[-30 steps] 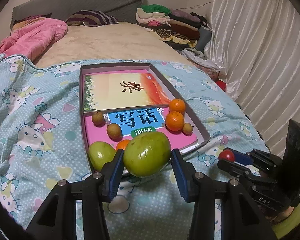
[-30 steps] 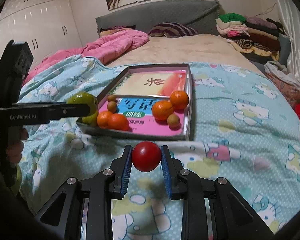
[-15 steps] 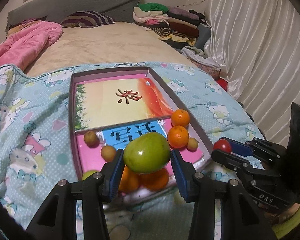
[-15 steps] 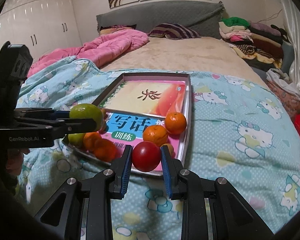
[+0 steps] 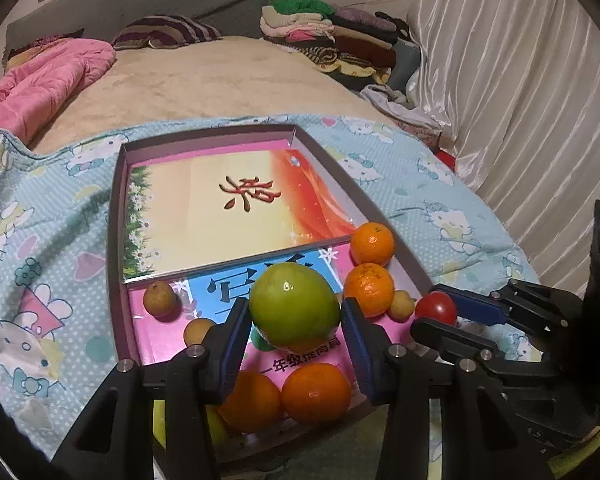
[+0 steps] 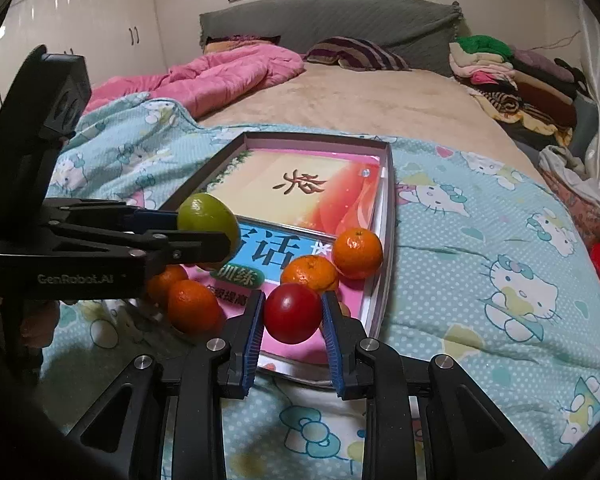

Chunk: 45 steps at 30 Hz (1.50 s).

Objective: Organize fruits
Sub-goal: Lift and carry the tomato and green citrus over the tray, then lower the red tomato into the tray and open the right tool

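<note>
Left wrist view, jaws clamping green fruit [image 5: 294, 306], right jaws clamping red fruit [image 6: 293, 313]

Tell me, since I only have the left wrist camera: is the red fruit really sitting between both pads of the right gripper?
Observer: Yes. The right wrist view shows the red fruit squarely between the two blue pads of the right gripper, touching both.
Operator: Where is it relative to the tray?
Observer: From that view it overlaps the near edge of the tray, directly in front of two oranges. I cannot tell whether it is inside the rim.
Operator: And my green fruit?
Observer: The green fruit bulges above the fingers of the left gripper, over the tray's left side, clear of the oranges.
</note>
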Each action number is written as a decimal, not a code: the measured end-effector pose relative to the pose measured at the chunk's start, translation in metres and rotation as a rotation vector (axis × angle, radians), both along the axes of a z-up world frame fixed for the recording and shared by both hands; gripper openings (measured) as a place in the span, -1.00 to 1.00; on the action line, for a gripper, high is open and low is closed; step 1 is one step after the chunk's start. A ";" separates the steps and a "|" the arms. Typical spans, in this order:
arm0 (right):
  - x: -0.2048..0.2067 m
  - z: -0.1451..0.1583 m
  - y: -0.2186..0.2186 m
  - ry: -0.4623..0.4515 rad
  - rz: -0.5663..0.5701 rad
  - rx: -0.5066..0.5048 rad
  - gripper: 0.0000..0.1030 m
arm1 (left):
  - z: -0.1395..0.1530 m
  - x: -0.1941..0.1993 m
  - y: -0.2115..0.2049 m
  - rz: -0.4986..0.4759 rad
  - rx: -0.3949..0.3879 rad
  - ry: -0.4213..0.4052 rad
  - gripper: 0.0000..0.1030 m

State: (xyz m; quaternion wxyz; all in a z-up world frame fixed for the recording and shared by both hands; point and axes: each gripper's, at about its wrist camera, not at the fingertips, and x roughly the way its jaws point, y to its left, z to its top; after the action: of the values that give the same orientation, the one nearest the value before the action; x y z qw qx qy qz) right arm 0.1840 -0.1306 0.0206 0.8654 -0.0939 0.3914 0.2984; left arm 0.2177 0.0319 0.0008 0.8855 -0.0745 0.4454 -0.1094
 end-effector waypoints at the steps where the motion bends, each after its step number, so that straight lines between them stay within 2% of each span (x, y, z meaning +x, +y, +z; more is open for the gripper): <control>1: 0.001 -0.001 0.000 0.003 0.002 0.000 -0.44 | -0.002 0.001 0.000 0.000 0.000 0.004 -0.10; 11: 0.004 -0.015 0.005 0.010 0.009 -0.041 -0.44 | -0.014 0.006 0.006 0.017 0.003 0.028 -0.10; 28: 0.009 -0.025 0.005 0.030 0.010 -0.043 -0.43 | -0.016 0.008 0.008 0.021 -0.003 0.029 -0.12; 31: 0.008 -0.025 0.005 0.031 0.012 -0.040 -0.40 | -0.016 0.008 0.008 0.021 -0.005 0.031 -0.12; 33: 0.008 -0.025 0.005 0.033 0.016 -0.040 -0.29 | -0.016 0.008 0.008 0.021 -0.006 0.031 -0.12; 45: 0.002 -0.020 0.001 0.011 0.011 -0.032 -0.25 | -0.017 0.008 0.010 0.021 -0.015 0.037 -0.11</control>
State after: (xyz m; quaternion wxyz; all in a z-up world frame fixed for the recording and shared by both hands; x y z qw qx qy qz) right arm 0.1862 -0.1297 0.0007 0.8599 -0.1084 0.4004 0.2975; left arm 0.2259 0.0423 -0.0162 0.8775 -0.0880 0.4603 -0.1020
